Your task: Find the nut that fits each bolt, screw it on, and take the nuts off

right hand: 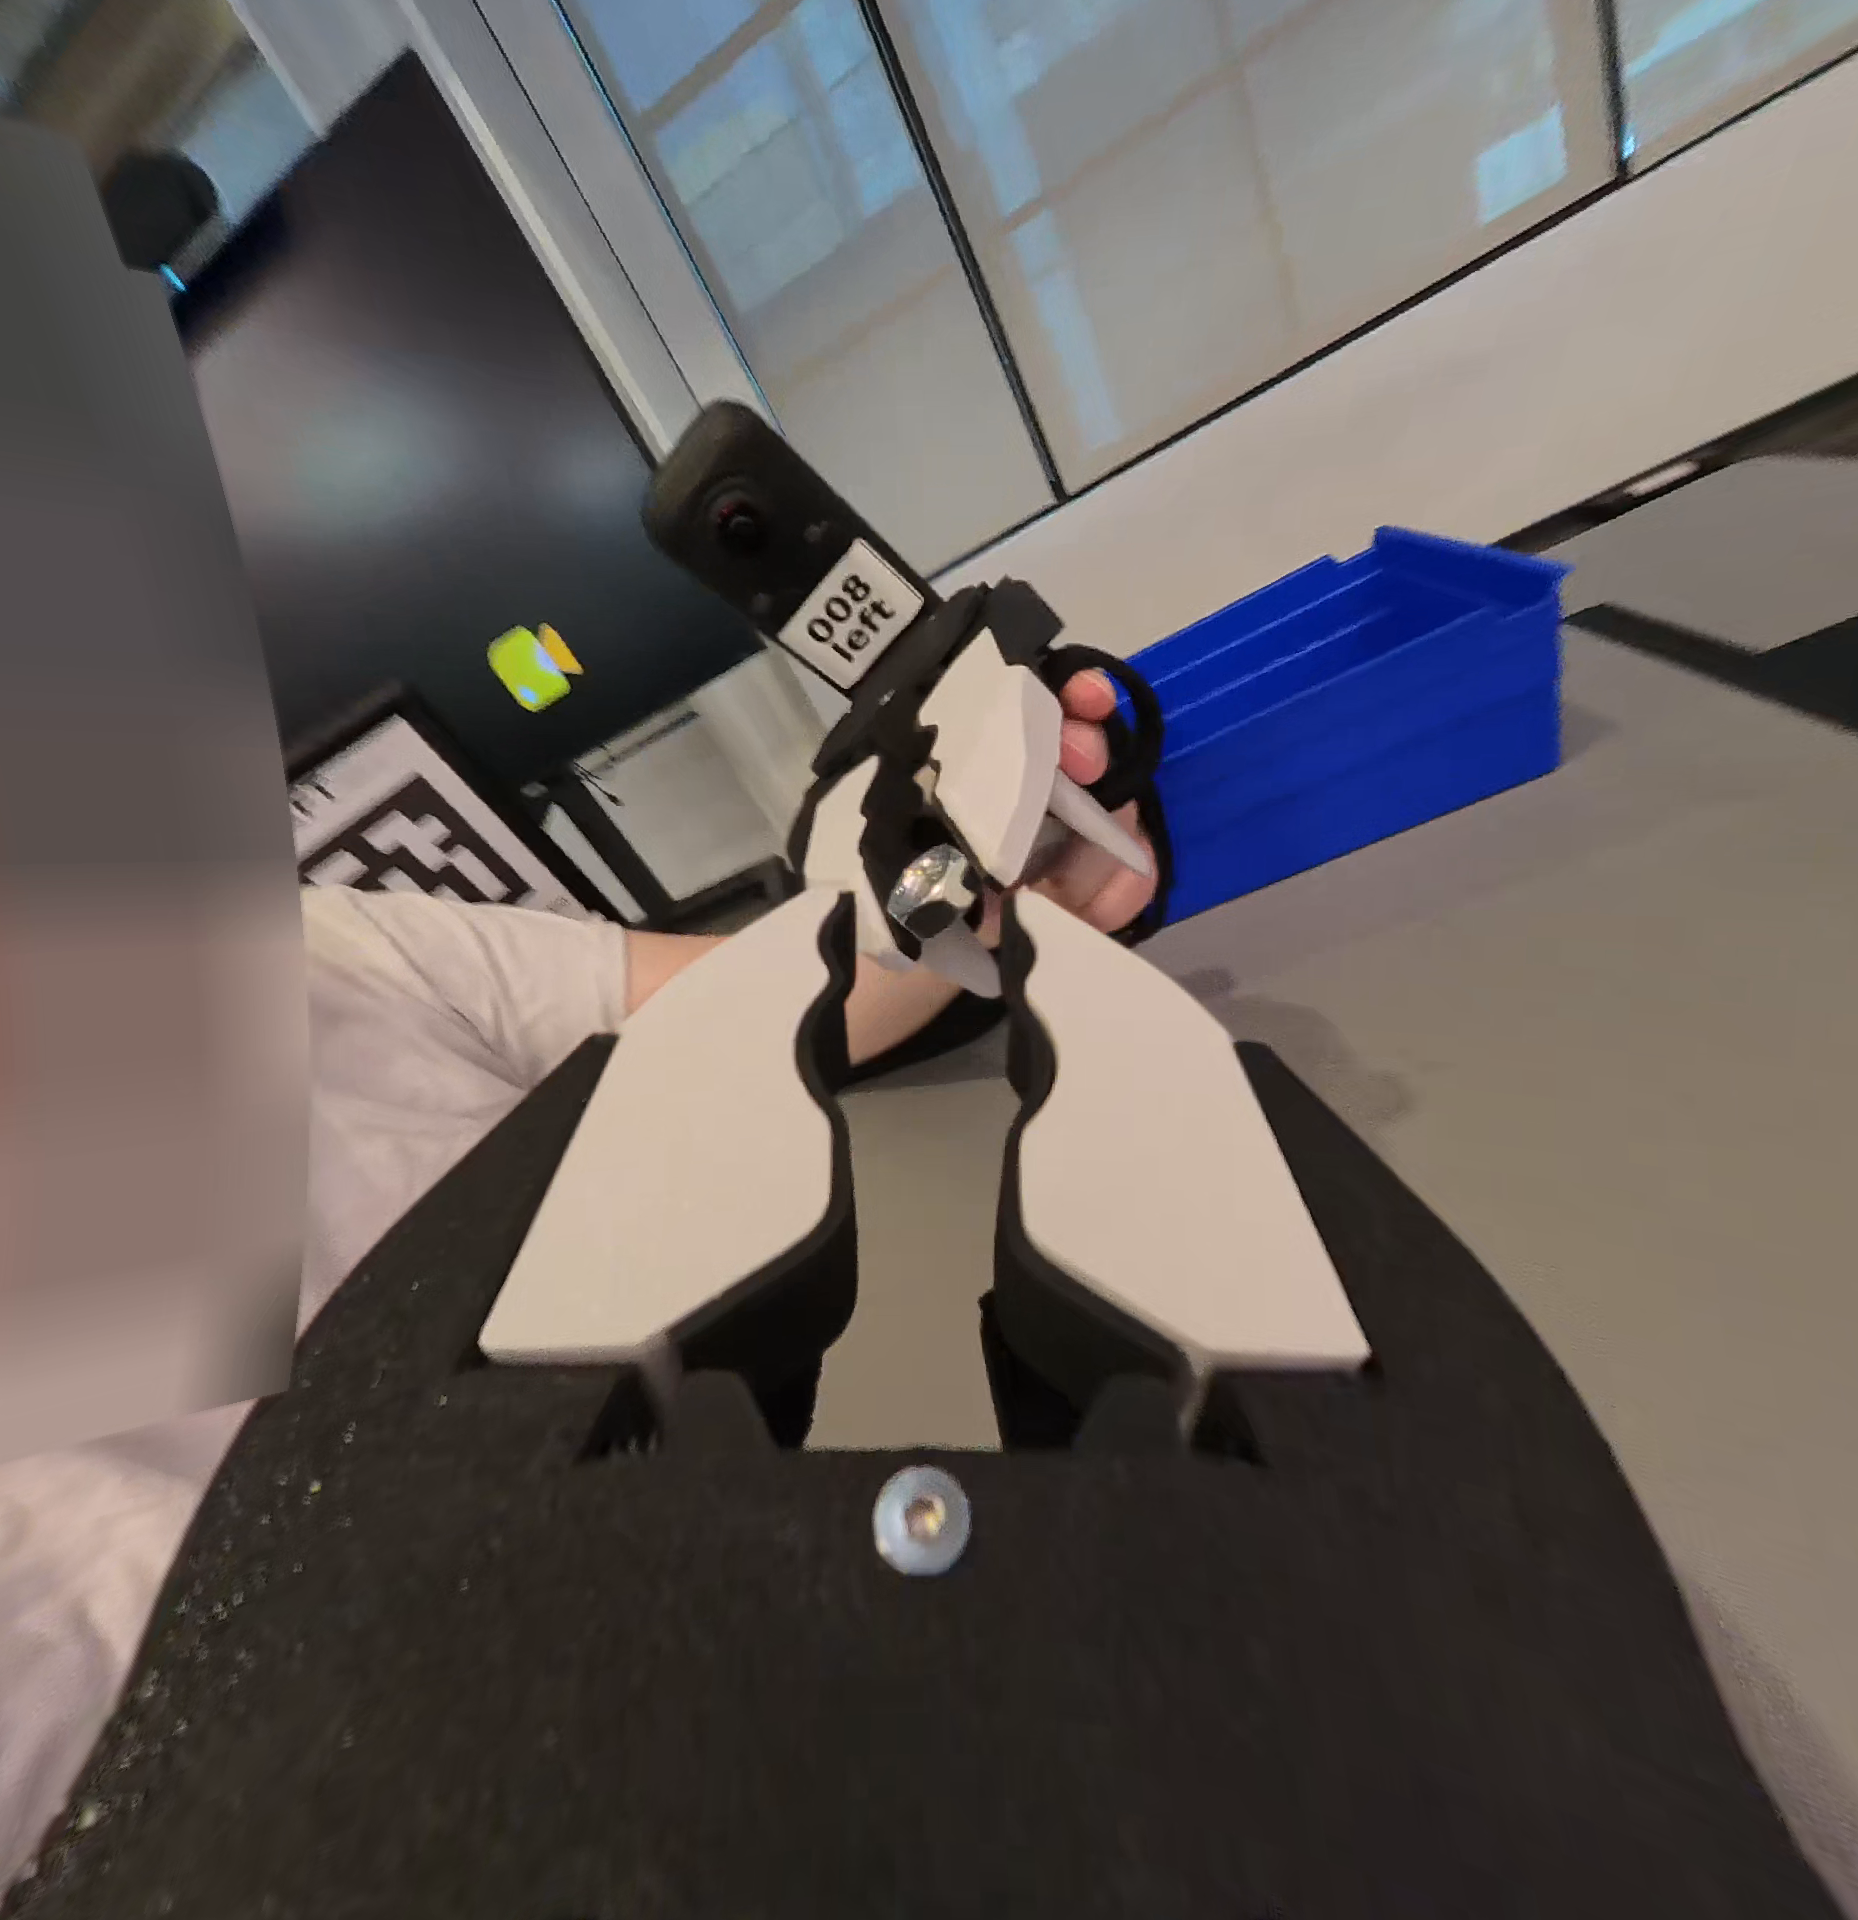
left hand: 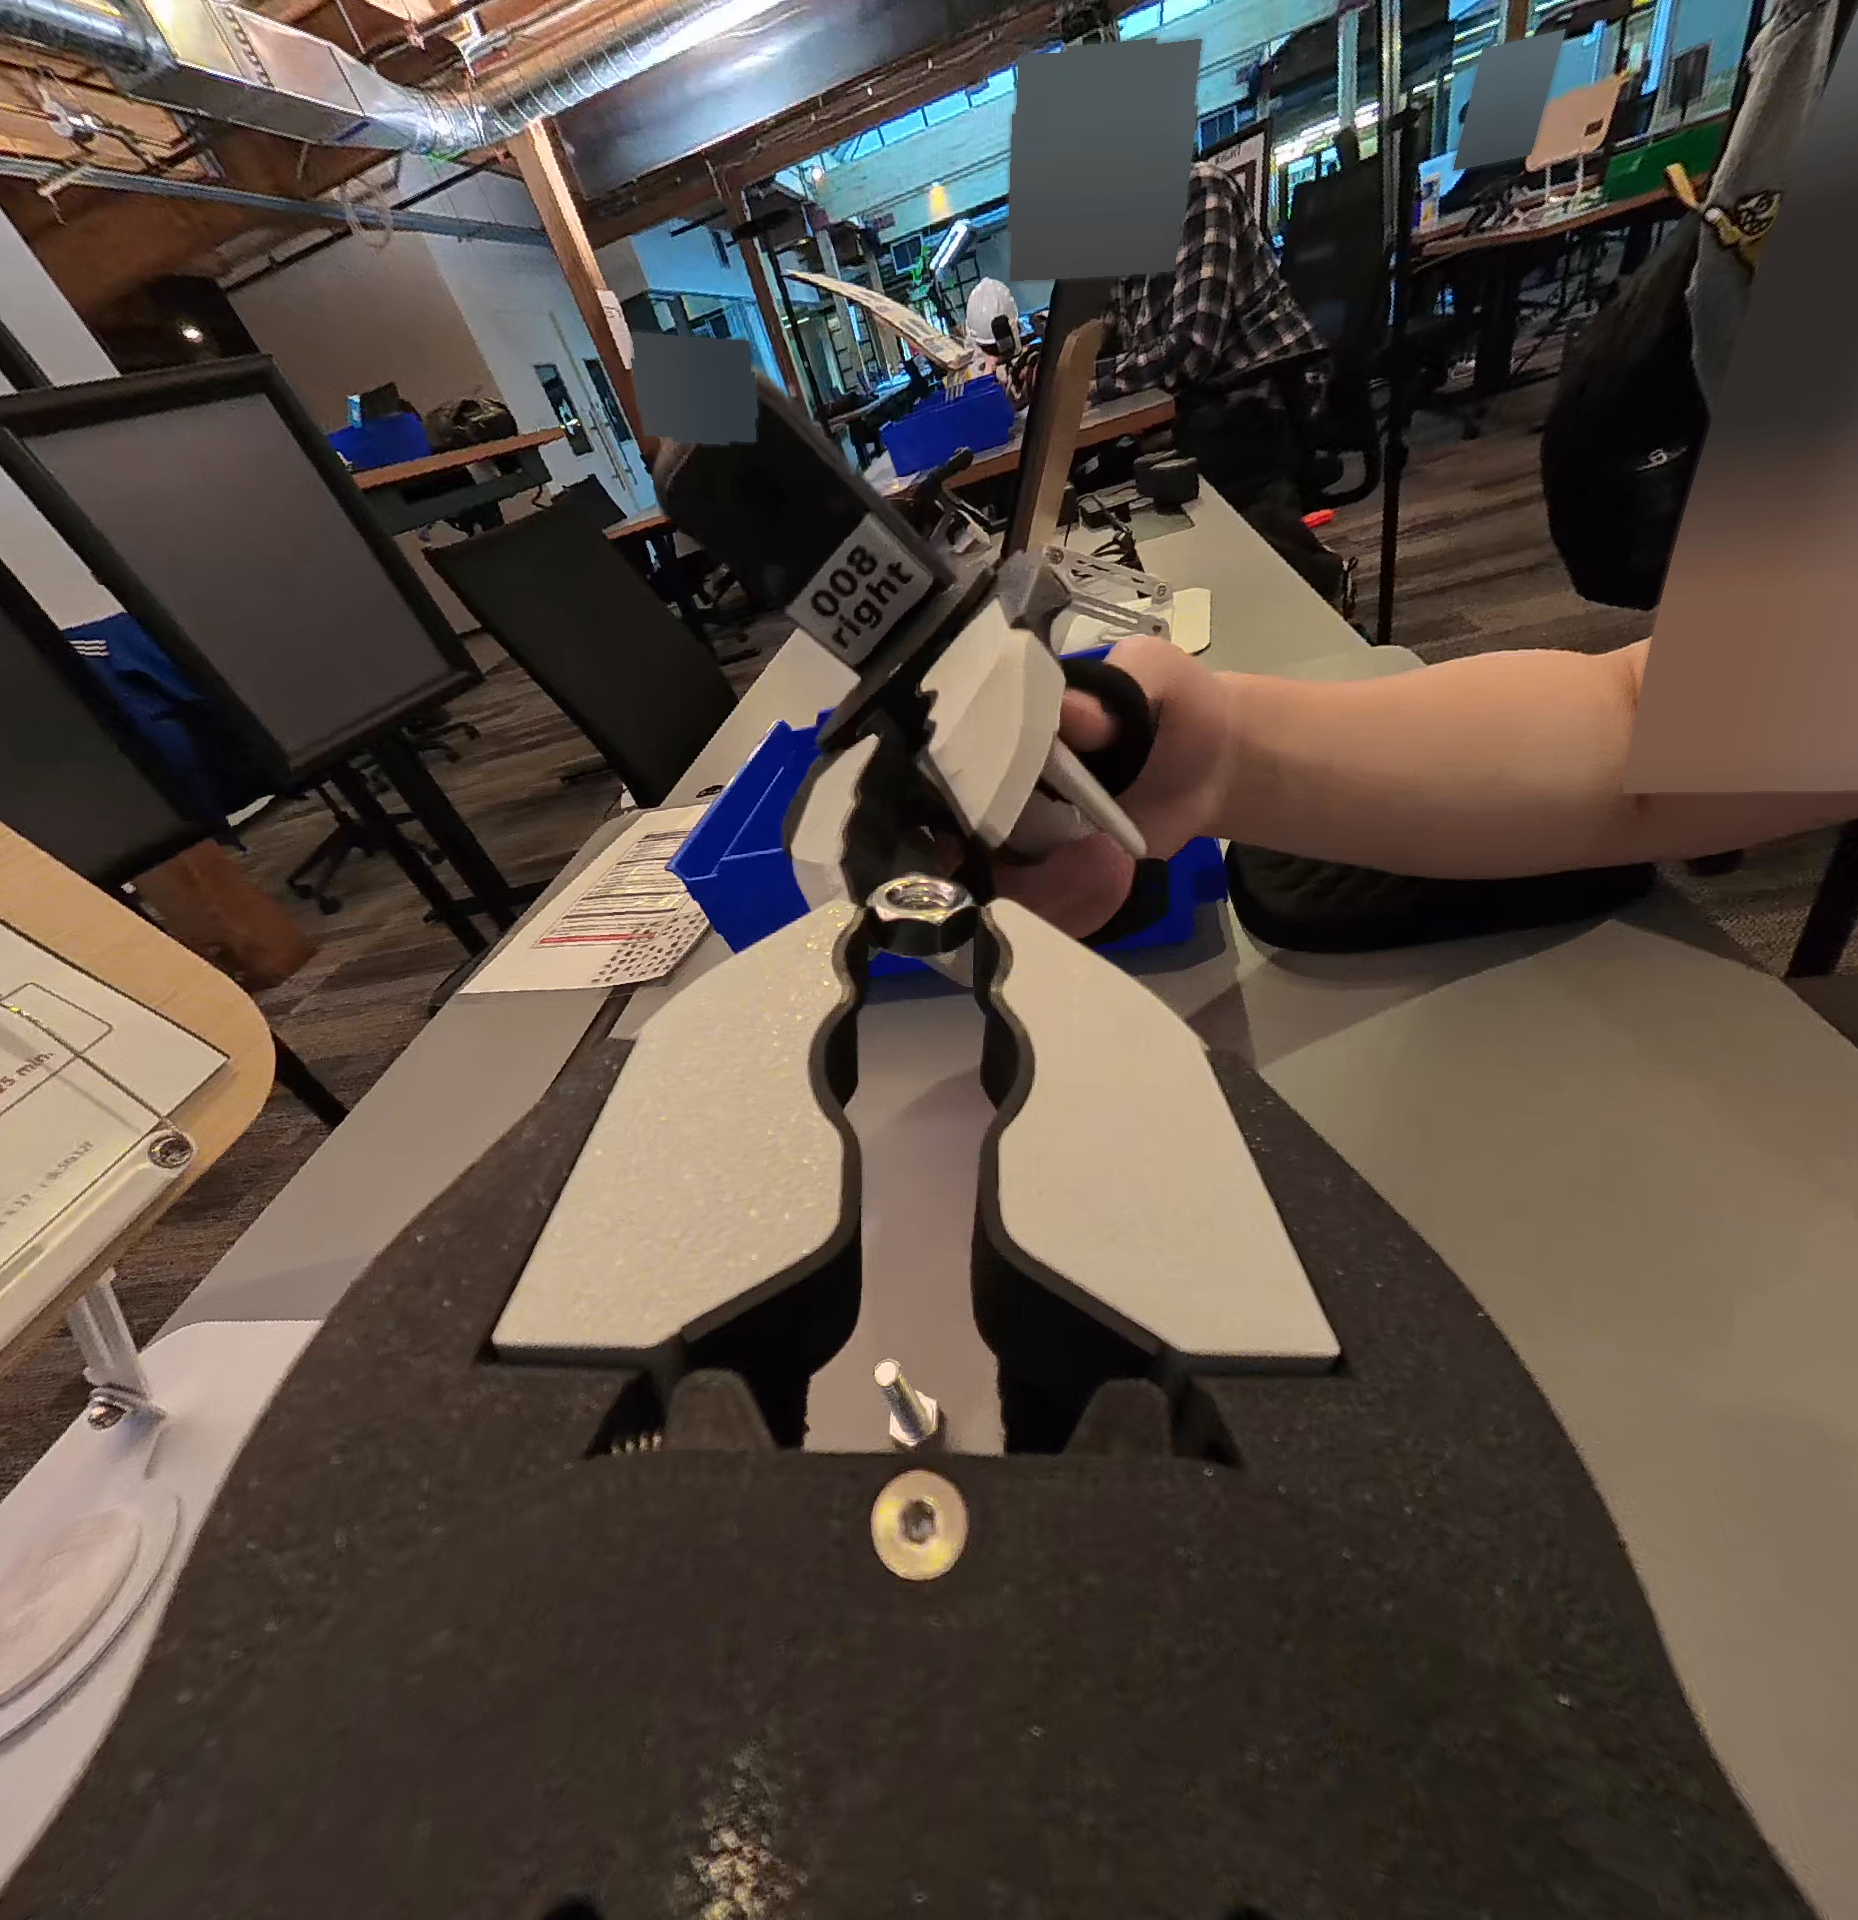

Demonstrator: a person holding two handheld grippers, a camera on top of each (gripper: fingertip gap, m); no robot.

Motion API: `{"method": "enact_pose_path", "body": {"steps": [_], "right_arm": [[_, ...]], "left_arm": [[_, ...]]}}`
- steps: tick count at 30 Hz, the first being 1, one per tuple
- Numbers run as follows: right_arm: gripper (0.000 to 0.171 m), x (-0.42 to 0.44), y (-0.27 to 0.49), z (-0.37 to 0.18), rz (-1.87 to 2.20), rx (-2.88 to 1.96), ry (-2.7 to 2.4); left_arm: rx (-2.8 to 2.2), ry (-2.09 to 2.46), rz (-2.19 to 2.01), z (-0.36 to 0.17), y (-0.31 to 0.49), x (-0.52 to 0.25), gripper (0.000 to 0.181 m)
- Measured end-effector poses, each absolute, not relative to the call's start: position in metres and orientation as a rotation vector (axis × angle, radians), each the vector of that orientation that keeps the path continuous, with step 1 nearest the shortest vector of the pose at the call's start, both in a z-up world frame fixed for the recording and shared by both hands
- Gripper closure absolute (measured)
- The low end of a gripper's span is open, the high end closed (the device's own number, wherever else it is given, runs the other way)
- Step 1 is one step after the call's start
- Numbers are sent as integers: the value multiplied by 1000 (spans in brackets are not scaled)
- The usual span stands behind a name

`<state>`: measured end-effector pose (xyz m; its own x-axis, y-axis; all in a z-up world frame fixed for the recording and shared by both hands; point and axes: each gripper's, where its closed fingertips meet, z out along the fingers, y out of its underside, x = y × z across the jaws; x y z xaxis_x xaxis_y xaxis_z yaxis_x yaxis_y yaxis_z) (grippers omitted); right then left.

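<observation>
My left gripper point(left hand: 920, 925) is shut on a silver hex nut point(left hand: 917, 914) at its fingertips and holds it above the grey table point(left hand: 1527, 1195). My right gripper point(right hand: 925, 920) faces it tip to tip. Its jaws stand slightly apart on either side of the nut point(right hand: 927, 891) and grip nothing that I can see. The right gripper also shows in the left wrist view point(left hand: 904, 831), held by a hand point(left hand: 1164, 748). The left gripper also shows in the right wrist view point(right hand: 930, 935). A small silver bolt point(left hand: 904, 1403) lies on the table under my left gripper.
A blue plastic bin point(left hand: 738, 831) point(right hand: 1372, 727) stands on the table just behind the grippers. A printed sheet point(left hand: 613, 914) lies left of it near the table edge. A dark screen on a stand point(left hand: 250, 561) and a wooden board point(left hand: 73, 1039) stand to the left. Only a small space, under 4 cm, lies between the two pairs of fingers.
</observation>
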<state>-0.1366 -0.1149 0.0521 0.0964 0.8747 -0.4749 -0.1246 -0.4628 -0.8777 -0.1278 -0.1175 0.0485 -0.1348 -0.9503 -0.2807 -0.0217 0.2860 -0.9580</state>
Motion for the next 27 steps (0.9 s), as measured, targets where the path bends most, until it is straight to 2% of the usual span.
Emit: {"method": "enact_pose_path", "body": {"steps": [4, 6, 11, 15, 19, 24, 27], "right_arm": [[148, -137, -111, 48, 1588, -1572, -701], [160, -136, -109, 43, 1593, -1609, -697], [164, -131, -103, 23, 1542, -1719, -723], [164, -112, -84, -37, 1409, -2042, -677], [164, -94, -72, -105, 1146, -2341, -698], [164, -82, -67, -146, 1000, -2499, -692], [164, -82, -67, -151, 1022, -2500, -698]], "left_arm": [[-964, 1470, -1043, 43, -116, -126, 163], [-968, 1476, -1033, 41, -114, -126, 163], [-1013, 1569, -1007, 22, -113, -127, 161], [-1124, 1553, -1011, 25, -93, -141, 143], [-1137, 1480, -1009, 49, -82, -157, 145], [-1106, 1467, -983, 65, -86, -166, 146], [-1092, 1487, -980, 64, -90, -165, 148]]}}
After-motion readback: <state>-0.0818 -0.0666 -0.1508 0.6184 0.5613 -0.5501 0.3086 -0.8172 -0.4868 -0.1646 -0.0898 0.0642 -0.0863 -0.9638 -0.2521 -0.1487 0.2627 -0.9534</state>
